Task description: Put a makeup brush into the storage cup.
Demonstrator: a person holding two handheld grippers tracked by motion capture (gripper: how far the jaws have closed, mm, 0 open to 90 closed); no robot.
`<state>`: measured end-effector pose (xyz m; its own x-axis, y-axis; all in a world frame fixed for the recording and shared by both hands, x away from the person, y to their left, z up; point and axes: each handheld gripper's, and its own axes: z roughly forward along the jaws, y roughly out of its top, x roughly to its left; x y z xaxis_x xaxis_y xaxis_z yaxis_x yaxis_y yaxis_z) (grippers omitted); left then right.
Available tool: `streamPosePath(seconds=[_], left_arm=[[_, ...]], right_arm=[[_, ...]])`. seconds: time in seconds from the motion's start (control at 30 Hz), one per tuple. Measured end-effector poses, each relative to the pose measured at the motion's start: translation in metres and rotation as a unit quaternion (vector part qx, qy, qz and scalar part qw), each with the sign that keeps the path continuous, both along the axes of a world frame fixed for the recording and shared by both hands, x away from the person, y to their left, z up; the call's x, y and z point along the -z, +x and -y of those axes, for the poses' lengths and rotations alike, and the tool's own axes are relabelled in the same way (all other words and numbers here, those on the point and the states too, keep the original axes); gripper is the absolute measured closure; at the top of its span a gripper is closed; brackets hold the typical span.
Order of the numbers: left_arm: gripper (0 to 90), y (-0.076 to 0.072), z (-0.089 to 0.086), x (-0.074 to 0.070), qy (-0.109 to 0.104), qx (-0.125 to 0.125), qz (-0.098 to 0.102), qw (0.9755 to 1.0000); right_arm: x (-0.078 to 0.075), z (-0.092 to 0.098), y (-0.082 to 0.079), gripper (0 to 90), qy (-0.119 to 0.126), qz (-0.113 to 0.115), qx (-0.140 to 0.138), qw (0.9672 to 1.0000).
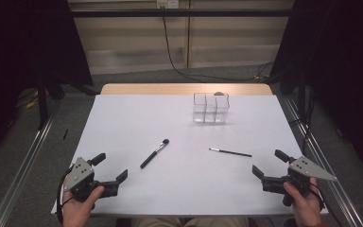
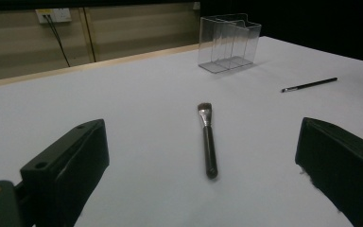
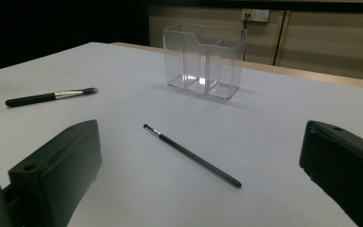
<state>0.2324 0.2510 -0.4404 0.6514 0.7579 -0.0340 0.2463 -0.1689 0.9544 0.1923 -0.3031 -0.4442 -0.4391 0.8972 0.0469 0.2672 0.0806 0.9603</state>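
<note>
A thick black makeup brush (image 1: pixel 154 153) (image 2: pixel 208 140) (image 3: pixel 51 97) lies on the white table (image 1: pixel 137 118), left of centre. A thin black brush (image 1: pixel 230 152) (image 2: pixel 309 84) (image 3: pixel 191 154) lies to its right. Farther back stands a clear plastic organizer (image 1: pixel 211 108) (image 2: pixel 229 42) (image 3: pixel 203 60) with several compartments, nothing visible inside. My left gripper (image 1: pixel 111 165) (image 2: pixel 198 165) rests at the near left corner, open, its jaws pointing toward the thick brush. Over at the near right, my right gripper (image 1: pixel 270 164) (image 3: pixel 198 161) also stands open, facing the thin brush. Nothing sits between either pair of jaws.
The white sheet covers a wooden table whose far edge (image 1: pixel 184 89) shows as a bare strip. Metal rails (image 1: pixel 23 161) run along both sides on the floor. A black cable (image 1: pixel 170 52) hangs down the back wall from a socket.
</note>
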Motion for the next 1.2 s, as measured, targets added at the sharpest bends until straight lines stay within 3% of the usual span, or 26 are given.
streamPosePath(seconds=[0.53, 0.6, 0.9, 1.2], left_arm=[[3.5, 0.002, 0.004, 0.000, 0.003, 0.019, -0.009, 0.9998], [3.6, 0.002, 0.005, -0.001, -0.001, 0.023, -0.019, 0.9996], [3.5, 0.000, 0.015, -0.003, 0.002, 0.039, -0.011, 0.9992], [2.9, 0.008, 0.024, -0.005, 0.006, 0.049, -0.015, 0.9987]], right_arm=[[0.002, 0.000, 0.001, 0.0, 0.005, -0.004, -0.005, 1.0000], [0.002, -0.001, 0.001, 0.0, 0.007, -0.004, -0.004, 1.0000], [0.000, -0.003, -0.002, 0.0, 0.003, -0.001, -0.009, 1.0000], [0.001, -0.005, -0.001, 0.0, 0.006, -0.003, -0.012, 0.9999]])
